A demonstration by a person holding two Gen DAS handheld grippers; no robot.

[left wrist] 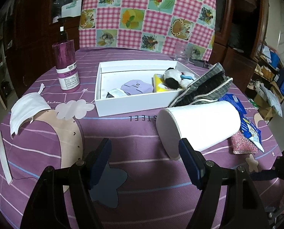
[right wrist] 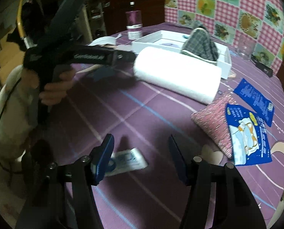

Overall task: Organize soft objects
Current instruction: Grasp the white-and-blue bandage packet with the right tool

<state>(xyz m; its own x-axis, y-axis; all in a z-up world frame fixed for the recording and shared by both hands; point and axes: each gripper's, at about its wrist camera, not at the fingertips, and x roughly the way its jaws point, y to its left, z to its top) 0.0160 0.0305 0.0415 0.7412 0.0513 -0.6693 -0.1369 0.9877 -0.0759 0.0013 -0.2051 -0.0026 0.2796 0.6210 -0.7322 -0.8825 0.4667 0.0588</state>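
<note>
Right now you're between picks: your left gripper [left wrist: 144,158] hangs with jaws apart and nothing between them, just near of the paper roll [left wrist: 199,126] lying on its side. Your right gripper [right wrist: 140,156] is likewise released and empty, over a small white packet [right wrist: 128,161] on the purple cloth (blurred, so I can't read it). The white box [left wrist: 130,105], farther back, already holds a plush toy [left wrist: 173,77] and a plaid slipper [left wrist: 203,85]. Next, I'd judge, centre the right jaws on the packet and close, then carry it to the box
</note>
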